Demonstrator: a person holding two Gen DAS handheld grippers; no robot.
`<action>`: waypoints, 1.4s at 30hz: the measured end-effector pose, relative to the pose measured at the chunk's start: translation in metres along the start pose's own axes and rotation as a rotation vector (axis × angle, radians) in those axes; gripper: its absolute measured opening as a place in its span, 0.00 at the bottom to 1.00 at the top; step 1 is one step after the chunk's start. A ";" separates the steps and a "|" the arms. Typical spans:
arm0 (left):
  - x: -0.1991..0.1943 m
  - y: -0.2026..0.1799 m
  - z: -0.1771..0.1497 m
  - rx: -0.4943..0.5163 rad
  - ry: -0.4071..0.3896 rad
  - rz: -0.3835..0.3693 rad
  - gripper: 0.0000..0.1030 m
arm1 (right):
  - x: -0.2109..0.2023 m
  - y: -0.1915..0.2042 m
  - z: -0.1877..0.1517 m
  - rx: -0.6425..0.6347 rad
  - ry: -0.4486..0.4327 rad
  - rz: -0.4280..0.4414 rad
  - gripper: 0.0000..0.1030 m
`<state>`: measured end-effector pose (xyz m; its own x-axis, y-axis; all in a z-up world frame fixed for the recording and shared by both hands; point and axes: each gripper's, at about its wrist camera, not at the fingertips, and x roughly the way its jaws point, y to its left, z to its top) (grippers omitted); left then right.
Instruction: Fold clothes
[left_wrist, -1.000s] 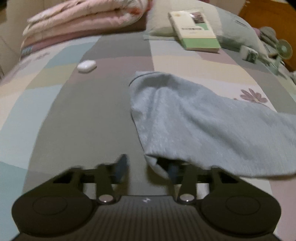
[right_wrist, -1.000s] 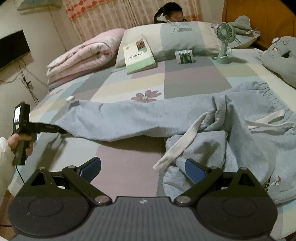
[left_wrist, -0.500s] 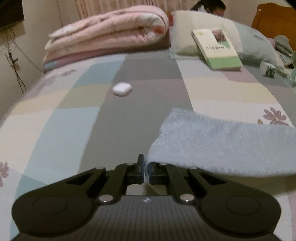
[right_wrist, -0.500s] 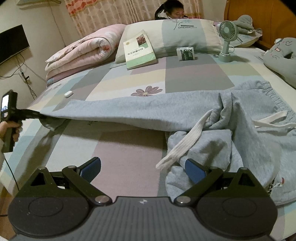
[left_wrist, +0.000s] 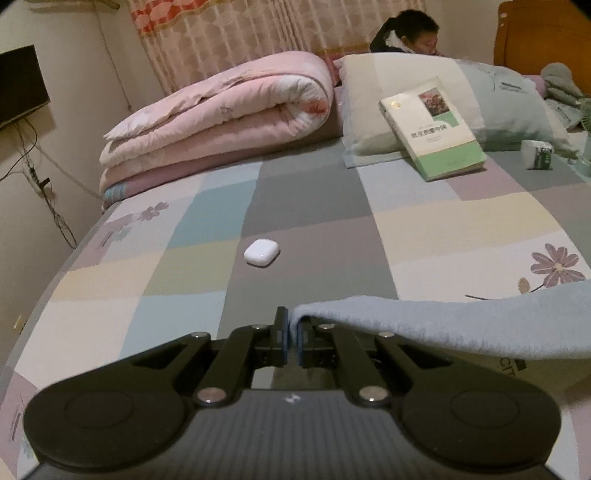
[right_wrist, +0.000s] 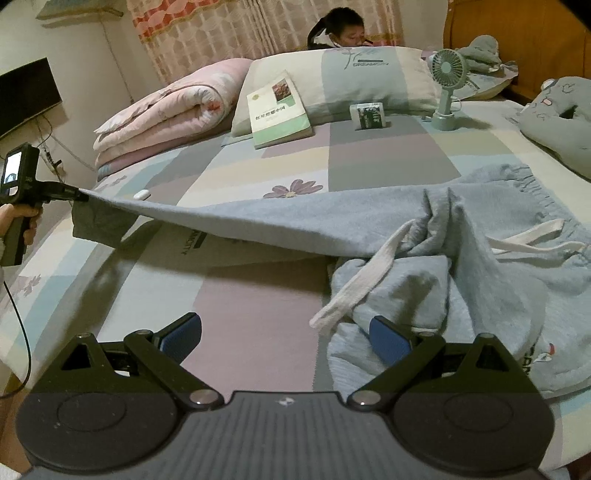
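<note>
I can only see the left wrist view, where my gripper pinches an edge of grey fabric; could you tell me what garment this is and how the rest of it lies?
Observer: It is a pair of grey sweatpants; the left gripper holds one leg's cuff lifted off the bed, the leg stretched taut.
Operator: Thank you. Where is the waistband?
Observer: Crumpled at the right, with a white drawstring trailing over the bunched second leg.
Operator: And the right gripper?
Observer: The right gripper is open, holding nothing, one finger beside the bunched leg.
</note>
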<state>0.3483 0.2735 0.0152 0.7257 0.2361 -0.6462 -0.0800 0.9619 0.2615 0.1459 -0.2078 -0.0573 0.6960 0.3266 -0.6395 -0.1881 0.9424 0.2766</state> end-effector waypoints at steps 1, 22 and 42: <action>0.001 0.000 -0.005 0.006 0.008 -0.001 0.04 | 0.000 -0.002 0.000 0.001 -0.001 -0.002 0.97; -0.041 0.006 -0.101 0.047 0.188 -0.032 0.39 | -0.013 0.000 -0.004 -0.048 -0.013 0.027 0.97; -0.079 -0.250 -0.063 0.186 -0.015 -0.253 0.62 | -0.004 -0.122 0.091 -0.370 0.004 -0.011 0.66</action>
<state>0.2682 0.0236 -0.0442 0.7167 -0.0114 -0.6973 0.2300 0.9478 0.2210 0.2289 -0.3303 -0.0225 0.6968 0.3160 -0.6439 -0.4192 0.9079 -0.0081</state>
